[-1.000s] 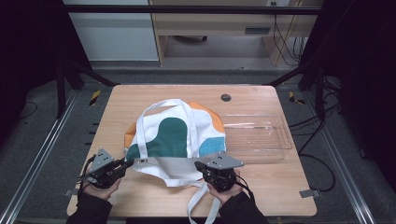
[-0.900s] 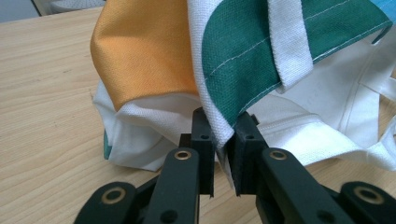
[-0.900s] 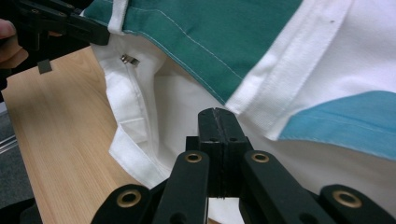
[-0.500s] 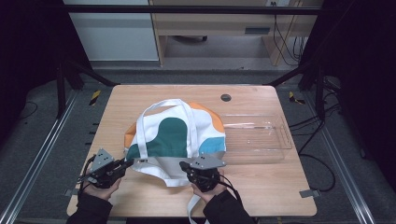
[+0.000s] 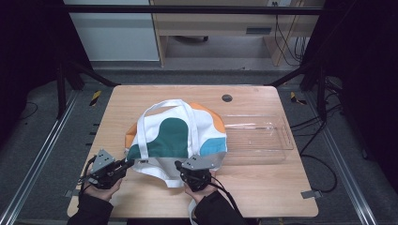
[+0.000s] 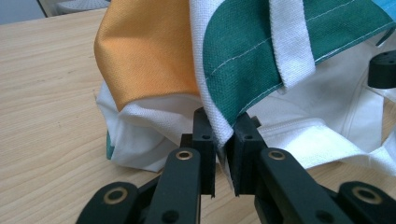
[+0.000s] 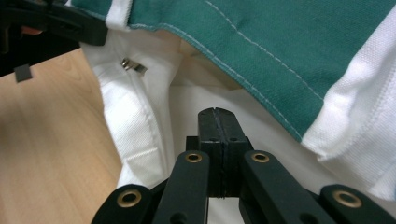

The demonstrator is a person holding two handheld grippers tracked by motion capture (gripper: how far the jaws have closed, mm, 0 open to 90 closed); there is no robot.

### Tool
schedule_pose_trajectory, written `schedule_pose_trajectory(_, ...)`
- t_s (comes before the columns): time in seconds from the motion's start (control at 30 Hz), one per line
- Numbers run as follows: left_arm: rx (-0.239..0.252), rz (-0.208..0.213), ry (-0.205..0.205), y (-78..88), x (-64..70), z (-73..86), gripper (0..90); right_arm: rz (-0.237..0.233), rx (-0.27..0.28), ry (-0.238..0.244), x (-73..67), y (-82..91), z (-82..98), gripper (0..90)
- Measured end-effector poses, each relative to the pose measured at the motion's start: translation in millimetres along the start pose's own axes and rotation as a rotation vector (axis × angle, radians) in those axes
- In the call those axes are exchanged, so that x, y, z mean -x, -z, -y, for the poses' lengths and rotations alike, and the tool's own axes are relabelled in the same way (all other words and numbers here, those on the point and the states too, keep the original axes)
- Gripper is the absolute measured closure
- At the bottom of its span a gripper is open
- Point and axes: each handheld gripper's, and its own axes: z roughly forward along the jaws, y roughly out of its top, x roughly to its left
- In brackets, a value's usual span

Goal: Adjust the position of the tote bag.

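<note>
R gripper (image 5: 187, 171) has slid left along near table (image 5: 263, 187) edge since earlier frame, jaws together, empty, tip at tote bag's (image 5: 176, 136) open mouth, bag just ahead mid-table; L gripper (image 6: 223, 140) clamped on bag's near-left rim, so R nearer the opening.

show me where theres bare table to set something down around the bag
Free: the far strip between the tote bag and the grommet, and the near right corner below the clear tray. Crowded: the near edge, where both grippers meet the bag.
</note>
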Motion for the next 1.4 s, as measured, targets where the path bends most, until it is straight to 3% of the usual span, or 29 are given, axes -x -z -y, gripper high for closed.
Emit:
schedule_pose_trajectory(0.3, 0.001, 0.000, -0.004, 0.3, 0.7, -0.1, 82.2, 0.042, 0.099, -0.023, -0.6, 0.6, -9.6, 90.0)
schedule_pose_trajectory(0.5, -0.001, -0.003, -0.008, 0.4, 0.8, -0.3, 82.6, 0.046, 0.165, 0.006, -4.2, 7.5, -27.3, 90.0)
schedule_pose_trajectory(0.73, 0.001, -0.004, -0.021, 0.6, 2.4, -0.8, 85.0, 0.058, 0.205, 0.031, -1.7, 14.2, -47.5, 90.0)
schedule_pose_trajectory(1.13, -0.002, -0.008, -0.041, -0.3, 6.0, -2.1, 86.3, 0.068, 0.236, 0.071, -3.5, 14.5, -74.3, 90.0)
schedule_pose_trajectory(1.4, -0.001, -0.006, -0.028, 0.1, 4.4, -2.3, 86.6, 0.076, 0.199, 0.064, 0.7, 12.4, -64.0, 90.0)
